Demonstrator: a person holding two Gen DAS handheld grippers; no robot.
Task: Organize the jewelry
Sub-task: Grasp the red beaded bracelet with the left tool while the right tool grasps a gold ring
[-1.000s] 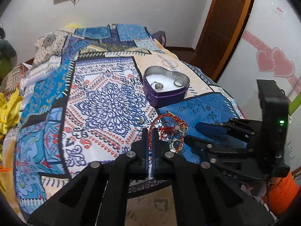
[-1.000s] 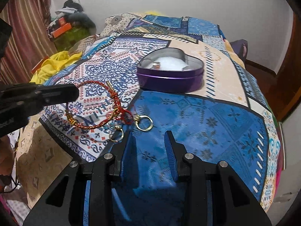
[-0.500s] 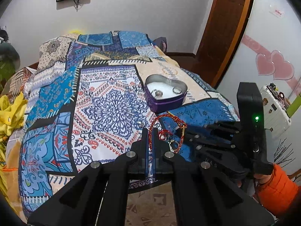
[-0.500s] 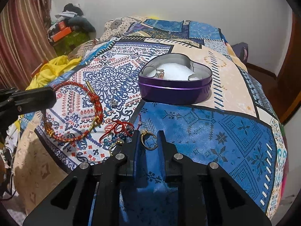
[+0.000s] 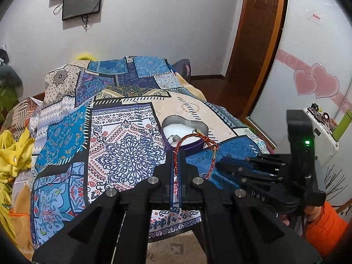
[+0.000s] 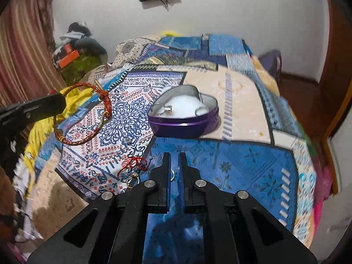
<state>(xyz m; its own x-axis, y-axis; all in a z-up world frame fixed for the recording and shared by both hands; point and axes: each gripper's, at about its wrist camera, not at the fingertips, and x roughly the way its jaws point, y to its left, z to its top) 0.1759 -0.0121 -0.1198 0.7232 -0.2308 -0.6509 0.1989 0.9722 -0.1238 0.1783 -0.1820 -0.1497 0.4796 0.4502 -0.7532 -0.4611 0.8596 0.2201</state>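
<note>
My left gripper (image 5: 176, 153) is shut on a red and gold braided bracelet (image 5: 211, 145) and holds it in the air over the patterned bedspread (image 5: 123, 154). From the right wrist view the same bracelet (image 6: 105, 101) hangs from the left gripper (image 6: 62, 101) at the far left. My right gripper (image 6: 174, 156) sits low over the blue patch with its jaws opening narrowly. A small gold ring (image 6: 172, 174) shows in the gap, against the left finger. A red thread tangle (image 6: 132, 164) and another gold ring (image 6: 132, 179) lie just to its left. The purple heart tin (image 6: 184, 127) holds rings on white padding.
A yellow cloth (image 5: 13, 154) lies at the bed's left edge. A wooden door (image 5: 253, 55) stands behind on the right, and a dark screen (image 5: 81, 2) hangs on the wall. An orange sleeve (image 5: 325, 226) holds the right gripper (image 5: 220, 165). A striped curtain (image 6: 19, 55) and piled things are far left.
The left gripper has lifted the bracelet up and away from the red thread and rings, which stay on the bedspread. The right gripper's jaws narrowed around one gold ring.
</note>
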